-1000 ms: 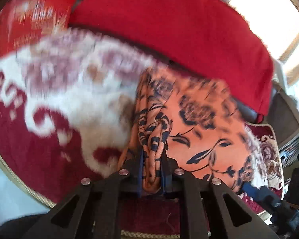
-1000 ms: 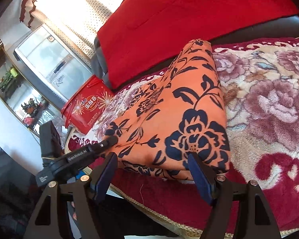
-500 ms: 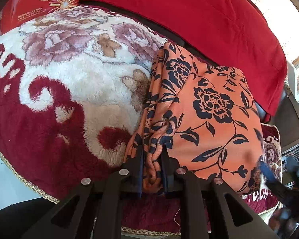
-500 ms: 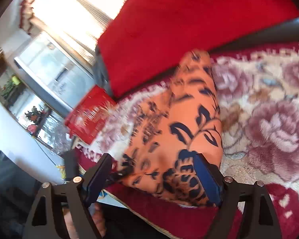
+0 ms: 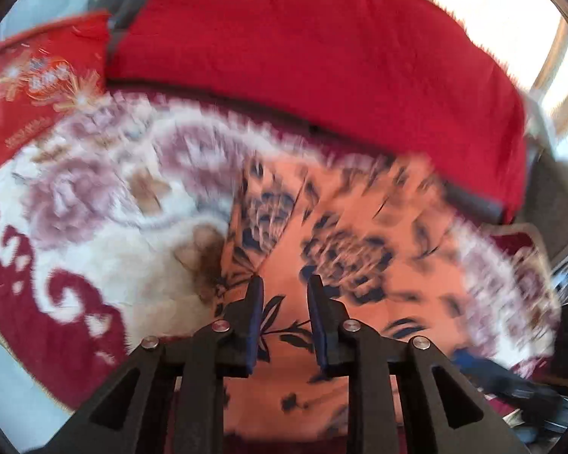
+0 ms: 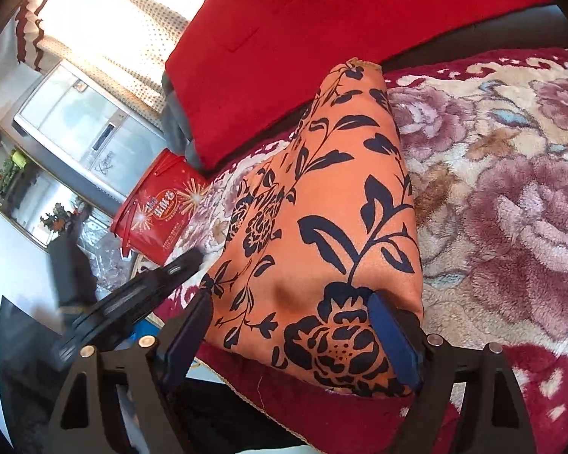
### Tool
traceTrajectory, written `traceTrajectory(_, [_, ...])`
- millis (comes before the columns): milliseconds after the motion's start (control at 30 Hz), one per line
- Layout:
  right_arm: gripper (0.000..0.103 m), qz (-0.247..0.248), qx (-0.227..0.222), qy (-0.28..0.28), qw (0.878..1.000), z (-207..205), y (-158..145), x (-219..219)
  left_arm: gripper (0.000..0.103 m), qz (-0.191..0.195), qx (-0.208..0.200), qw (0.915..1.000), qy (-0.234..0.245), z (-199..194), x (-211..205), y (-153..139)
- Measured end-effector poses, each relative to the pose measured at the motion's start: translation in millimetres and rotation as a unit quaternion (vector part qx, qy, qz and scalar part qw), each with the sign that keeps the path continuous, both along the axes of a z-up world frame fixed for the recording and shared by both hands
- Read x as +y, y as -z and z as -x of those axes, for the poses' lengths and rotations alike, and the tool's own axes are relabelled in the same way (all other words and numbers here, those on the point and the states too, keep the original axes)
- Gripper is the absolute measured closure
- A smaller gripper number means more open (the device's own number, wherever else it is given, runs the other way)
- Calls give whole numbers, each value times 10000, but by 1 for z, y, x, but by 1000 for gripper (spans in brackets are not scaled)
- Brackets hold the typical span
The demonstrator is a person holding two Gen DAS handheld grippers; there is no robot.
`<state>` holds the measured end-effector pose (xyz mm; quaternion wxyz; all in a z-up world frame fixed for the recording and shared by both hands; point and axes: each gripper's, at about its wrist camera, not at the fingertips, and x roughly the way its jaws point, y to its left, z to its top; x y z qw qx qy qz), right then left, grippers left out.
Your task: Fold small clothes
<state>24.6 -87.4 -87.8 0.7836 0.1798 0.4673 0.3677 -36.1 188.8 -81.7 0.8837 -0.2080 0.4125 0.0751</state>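
A lived-in home, most likely a sitting room: a plush floral blanket (image 6: 511, 196) in cream, mauve and deep red covers a dark seat, with a thick red cushion (image 6: 322, 38) propped along its back. Dotted curtains (image 6: 125, 26) with a red scalloped valance filter bright daylight. A red festive gift box (image 6: 159, 212) stands by the blanket's edge, near a silver appliance (image 6: 79, 125) and a shelf of small ornaments (image 6: 11, 174).

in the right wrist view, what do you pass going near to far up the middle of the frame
right gripper → orange floral cloth → dark strip of sofa seat → red cushion
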Motion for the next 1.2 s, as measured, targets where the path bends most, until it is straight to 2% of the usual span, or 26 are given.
traceTrajectory(67, [17, -43, 11, -58, 10000, 0, -6, -4, 80, -106, 295, 9995, -86, -6, 0, 22])
traceTrajectory(200, [17, -262, -211, 427, 9985, -14, -26, -36, 80, -338, 184, 9993, -29, -2, -4, 18])
traceTrajectory(267, [17, -242, 46, 588, 9980, -31, -20, -44, 80, -260, 181, 9995, -50, -2, -3, 21])
traceTrajectory(400, [17, -321, 888, 661, 9933, -67, 14, -41, 80, -145, 155, 9998, -65, -1, -1, 23])
traceTrajectory(500, [17, -564, 941, 416, 9931, -72, 14, -25, 80, -183, 129, 9997, -32, -2, 1, 25])
traceTrajectory(533, [17, -511, 933, 385, 9936, -72, 15, -20, 80, -195, 129, 9997, -24, -2, 2, 25])
traceTrajectory(567, [24, -315, 987, 350, 9940, -75, 19, -14, 80, -215, 128, 9997, -14, -2, 1, 25])
traceTrajectory(600, [53, 112, 1057, 271, 9940, -78, 29, -5, 80, -236, 129, 9996, -11, -3, 0, 25])
traceTrajectory(667, [57, 267, 1045, 316, 9937, -77, 34, -2, 80, -249, 155, 9996, -13, -3, -1, 26])
traceTrajectory(733, [61, 488, 795, 329, 9951, -71, 22, 1, 80, -206, 128, 9997, -11, -1, -1, 24])
traceTrajectory(833, [60, 959, 554, 231, 9936, -68, 15, 11, 80, -192, 132, 9997, -29, -2, 0, 25])
traceTrajectory(900, [45, 815, 719, 323, 9936, -76, 13, 7, 80, -209, 123, 9997, -25, -1, -1, 25])
traceTrajectory(967, [42, 500, 725, 494, 9949, -80, 5, -3, 80, -211, 123, 9997, -27, -1, -1, 24])
traceTrajectory(1033, [30, 170, 633, 635, 9958, -84, -6, -11, 80, -189, 121, 9997, -35, -1, -1, 24])
traceTrajectory(1133, [27, -59, 665, 604, 9959, -98, -15, -7, 80, -214, 137, 9997, -50, -1, -1, 24])
traceTrajectory(1200, [27, 75, 690, 556, 9960, -109, -14, 1, 80, -232, 139, 9996, -51, -1, -2, 24])
